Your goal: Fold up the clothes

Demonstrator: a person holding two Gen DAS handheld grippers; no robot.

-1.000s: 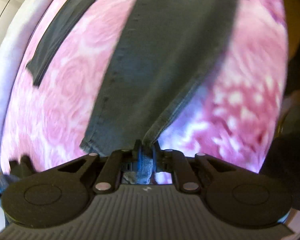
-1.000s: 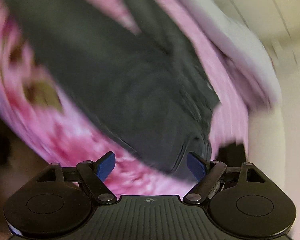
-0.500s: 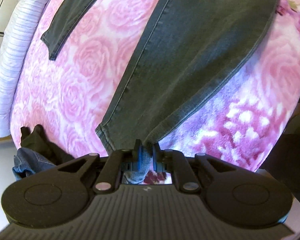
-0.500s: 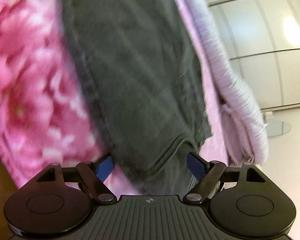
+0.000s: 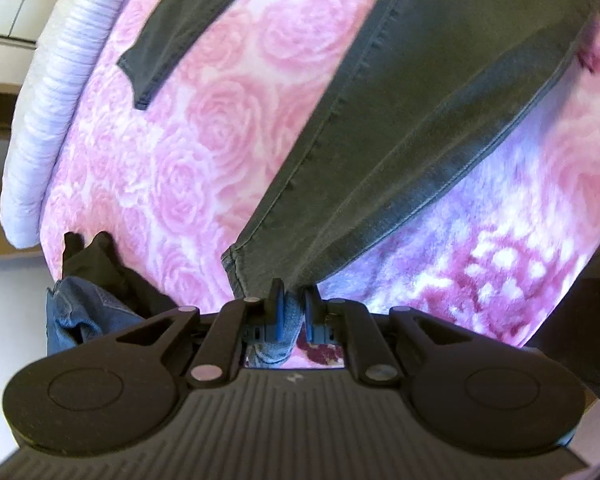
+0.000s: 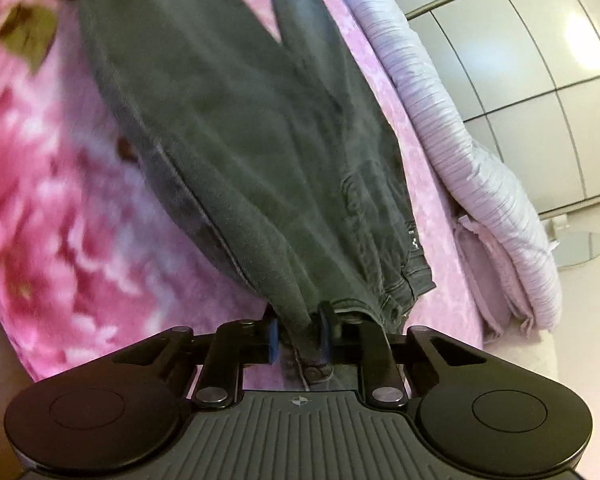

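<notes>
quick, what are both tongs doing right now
left tongs: closed on the dark grey jeans, at a leg hem
right tongs: closed on the same jeans, at the waistband

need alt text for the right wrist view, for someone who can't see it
The right hand-held gripper is shut on the waistband end of dark grey jeans, which stretch away across a pink rose-patterned blanket. To the right lies a rolled white ribbed duvet, with pale wardrobe doors behind it.

right tongs (image 6: 298,330) clamped on jeans (image 6: 260,140) waistband | jeans on pink blanket (image 6: 60,208)
</notes>
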